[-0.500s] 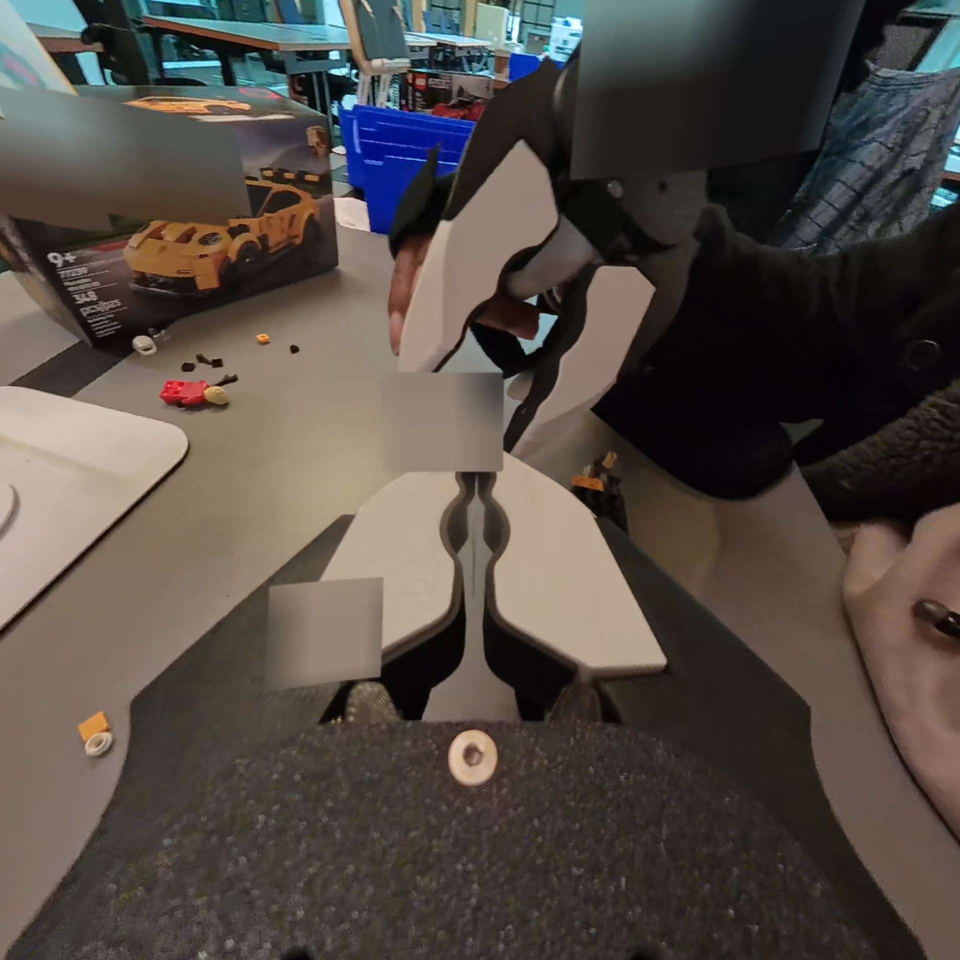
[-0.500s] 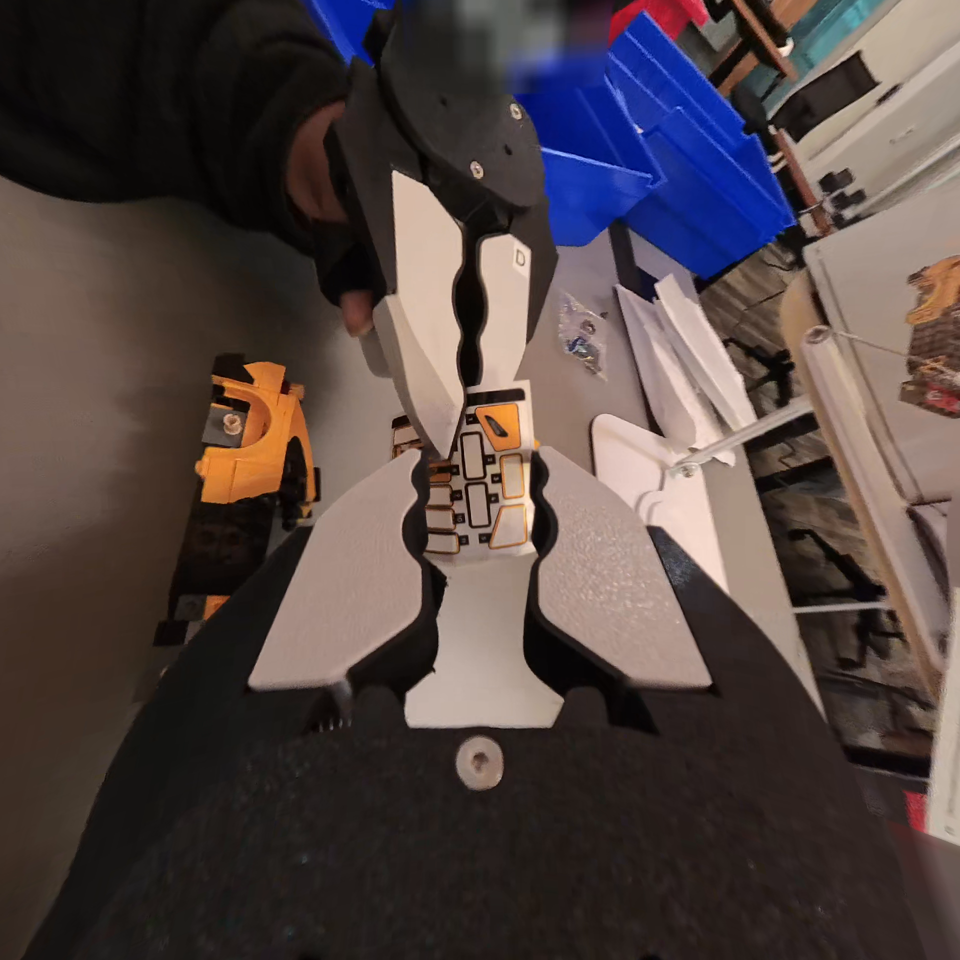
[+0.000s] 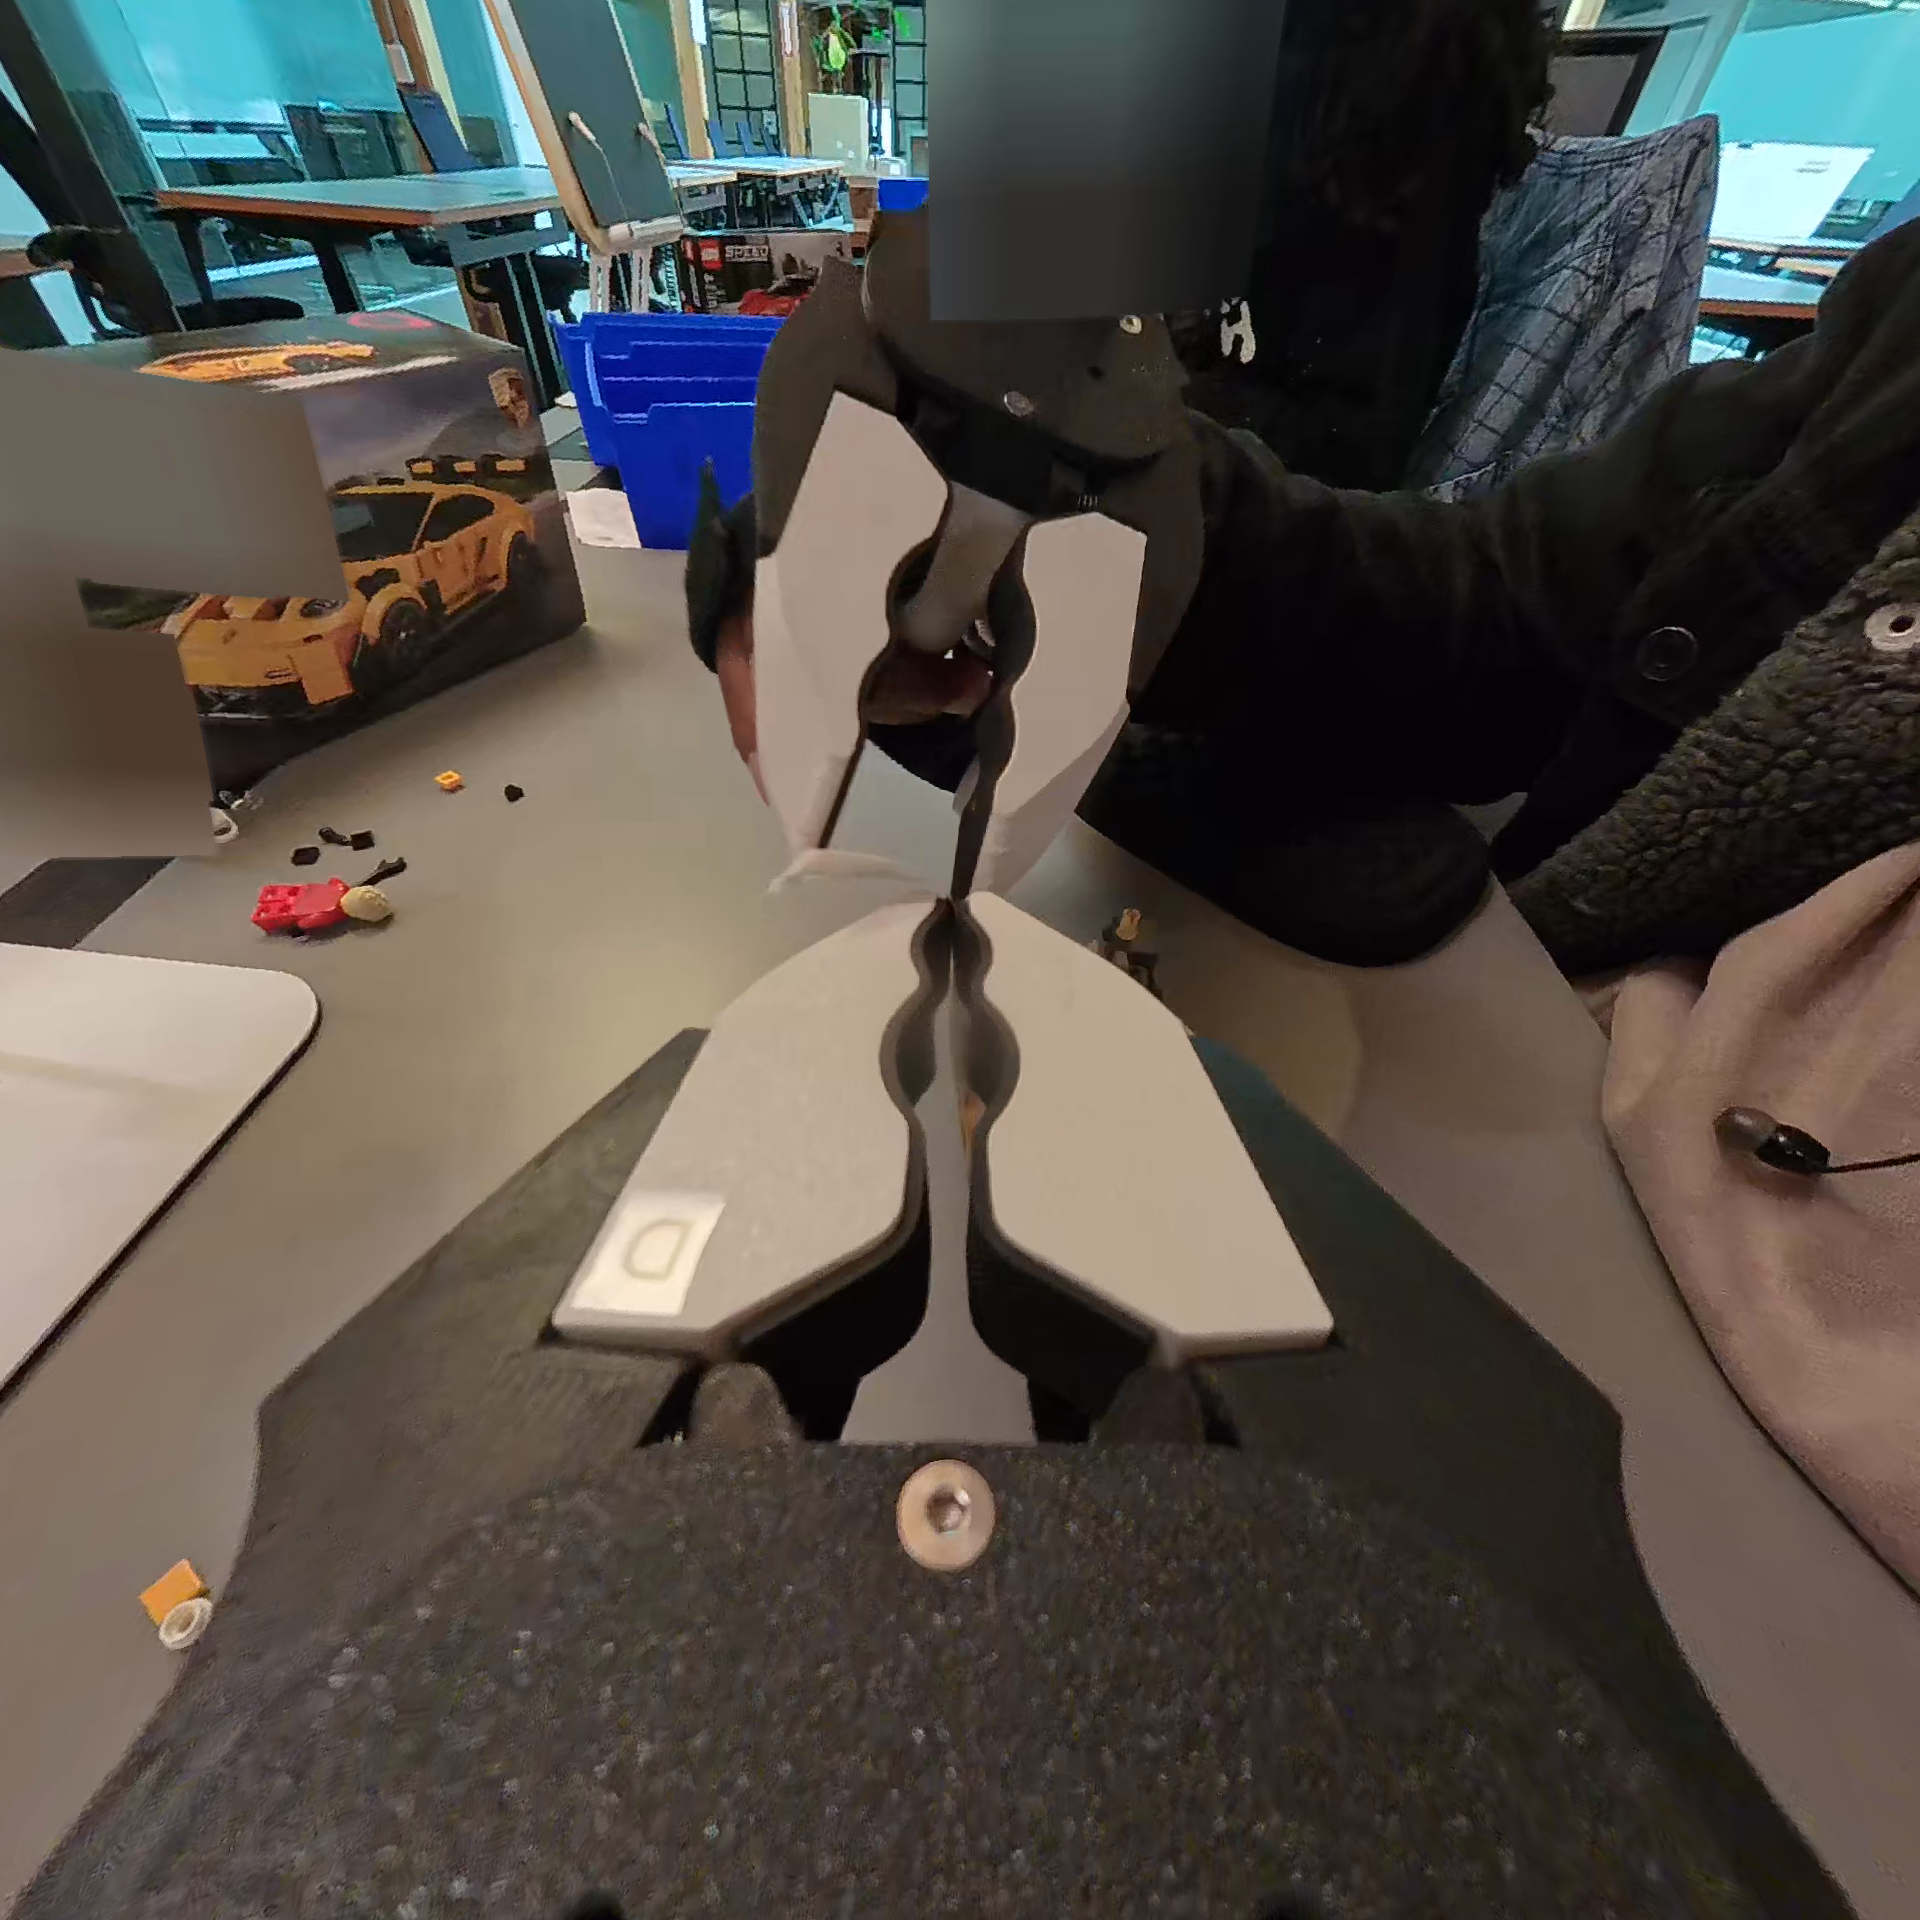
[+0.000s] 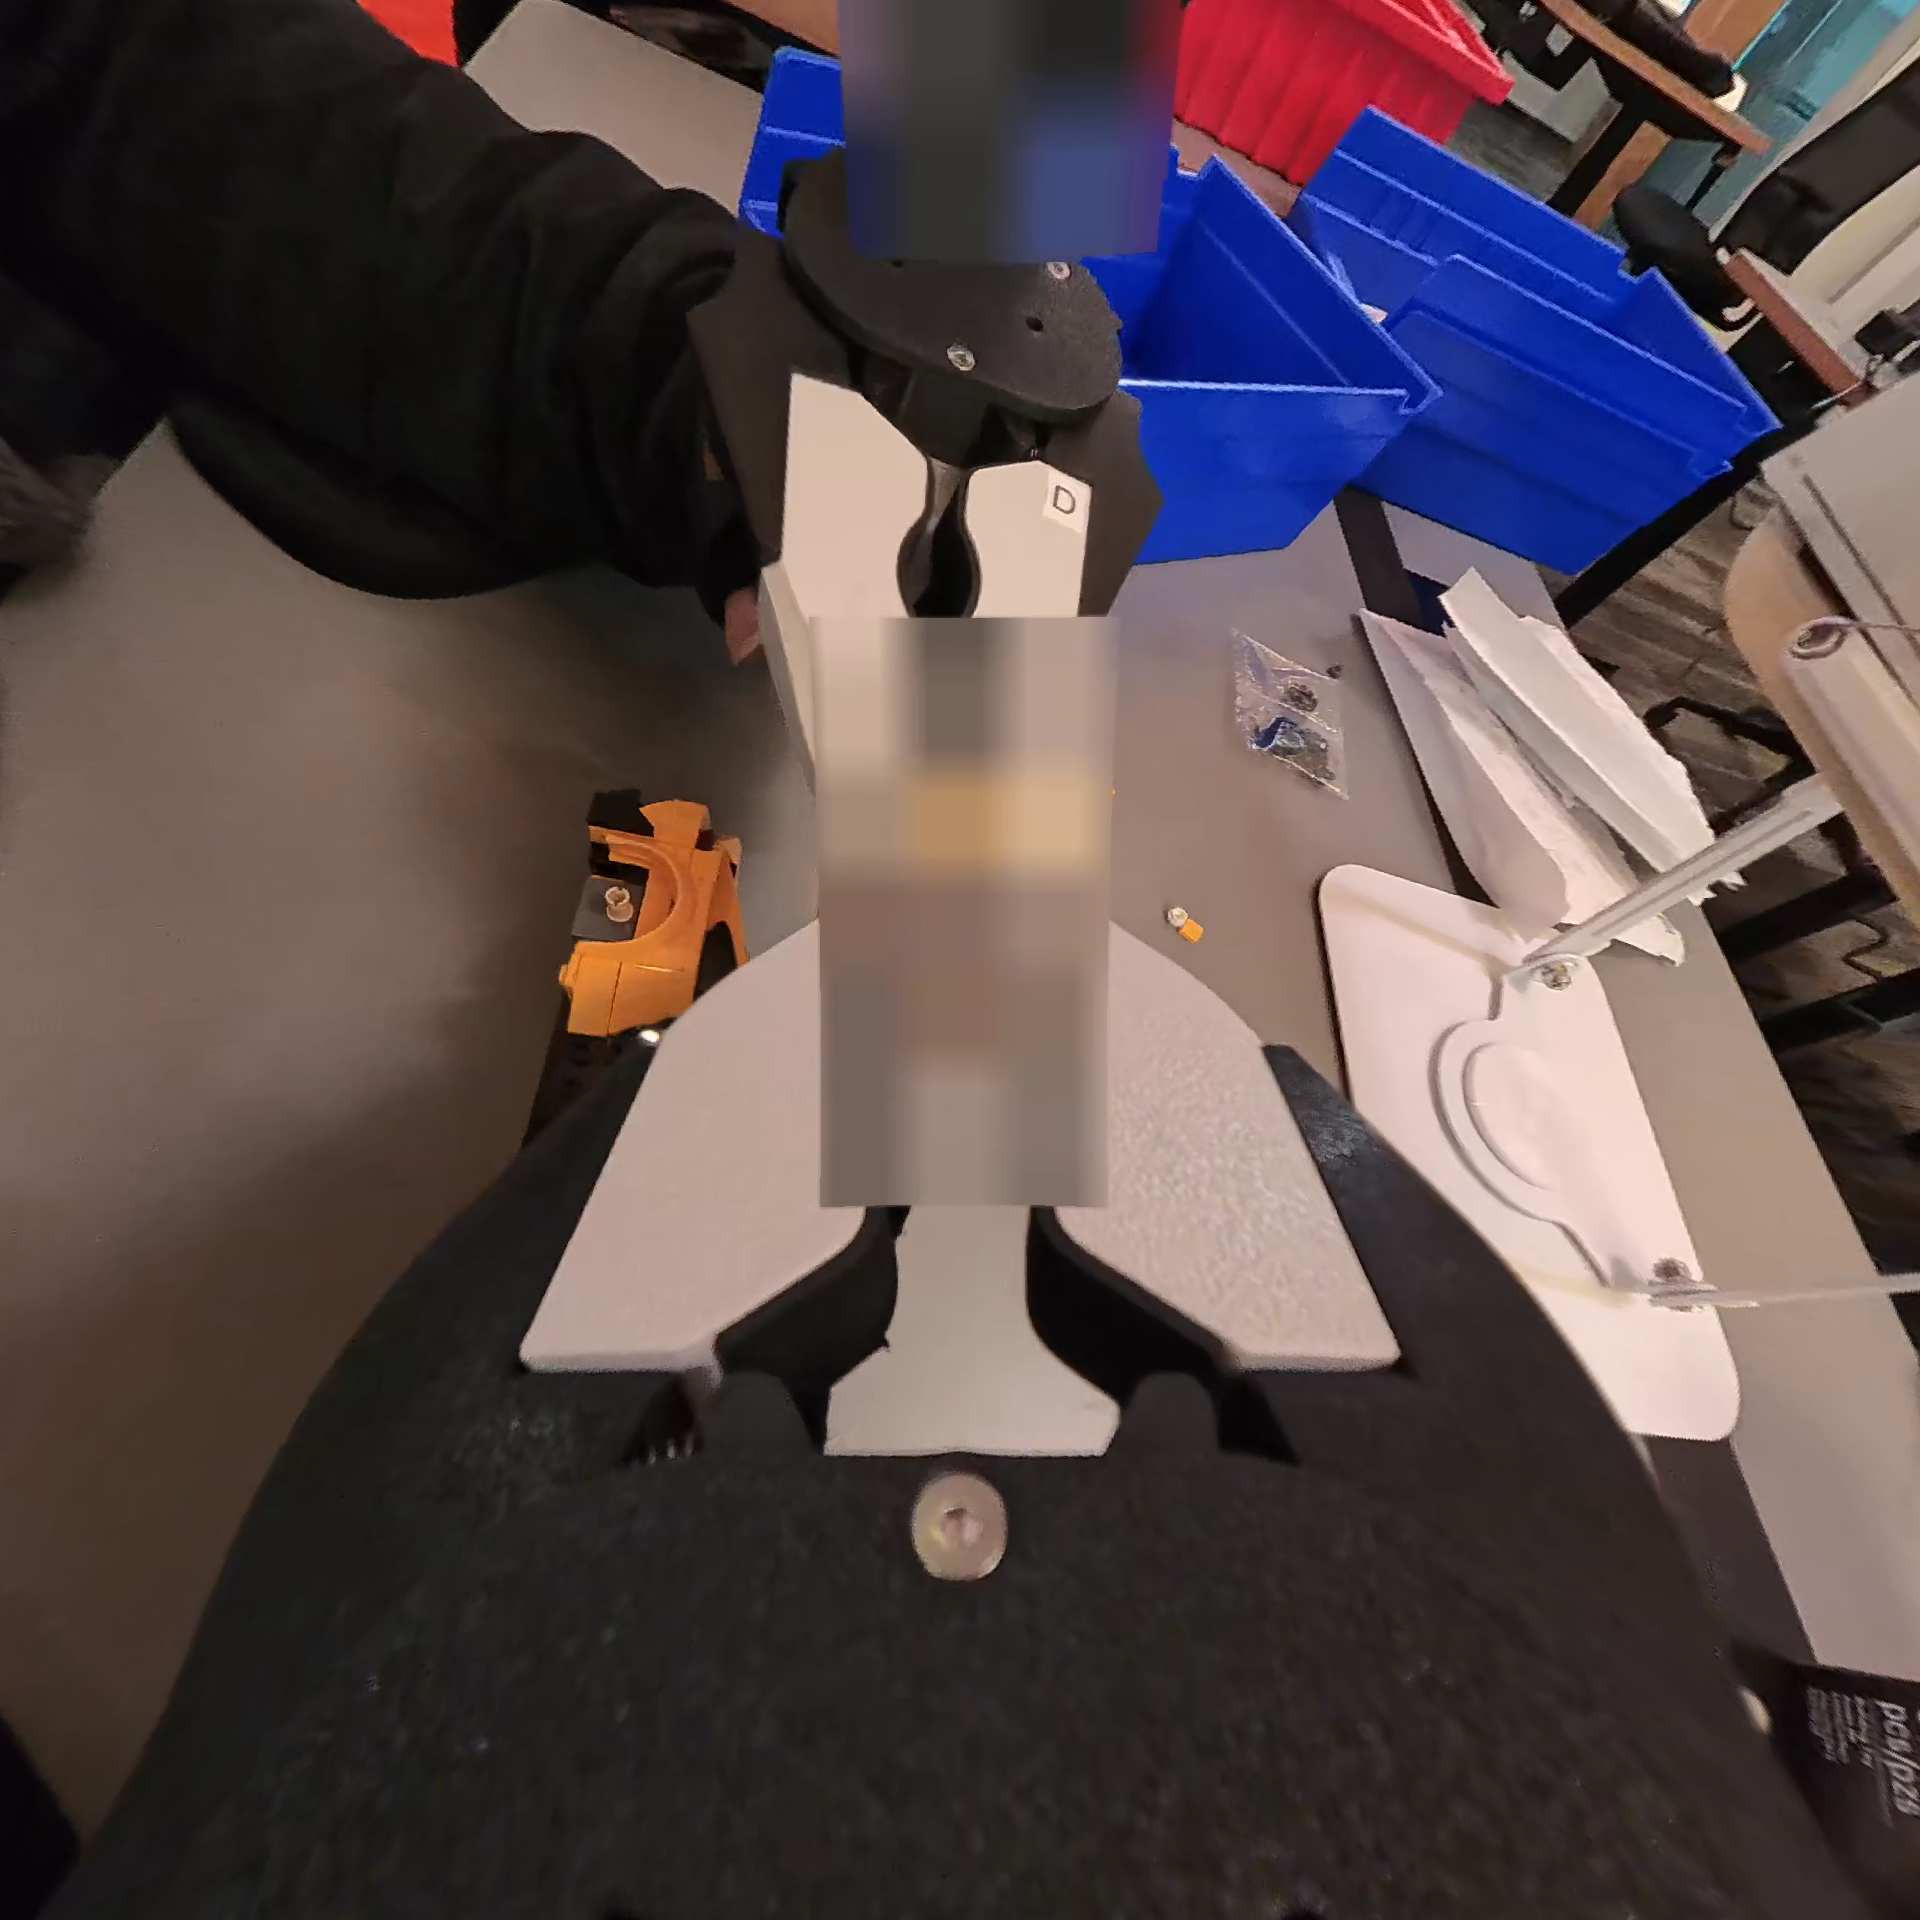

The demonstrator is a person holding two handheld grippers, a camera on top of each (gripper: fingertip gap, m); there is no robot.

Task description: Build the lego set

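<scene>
Each camera sits on its own gripper and looks forward along the jaws, low and close over the grey worktop (image 3: pixel 540 1039). The two views face each other, so each shows the other gripper, and both share the blue bins (image 4: pixel 1299 436).

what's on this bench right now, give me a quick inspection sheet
surface: grey table, no spills seen
job's things: white sheet between the two grippers; part-built orange and black brick model; car-picture box
clutter: small loose bricks, red piece, clear parts bag, torn white papers, white plate with a metal rod
grippers: left gripper shut on the sheet's end; right gripper faces it with fingers apart at the sheet, contact unclear
cables: nothing seen, only a drawstring on a pink garment
surroundings: blue bins, desks behind
</scene>
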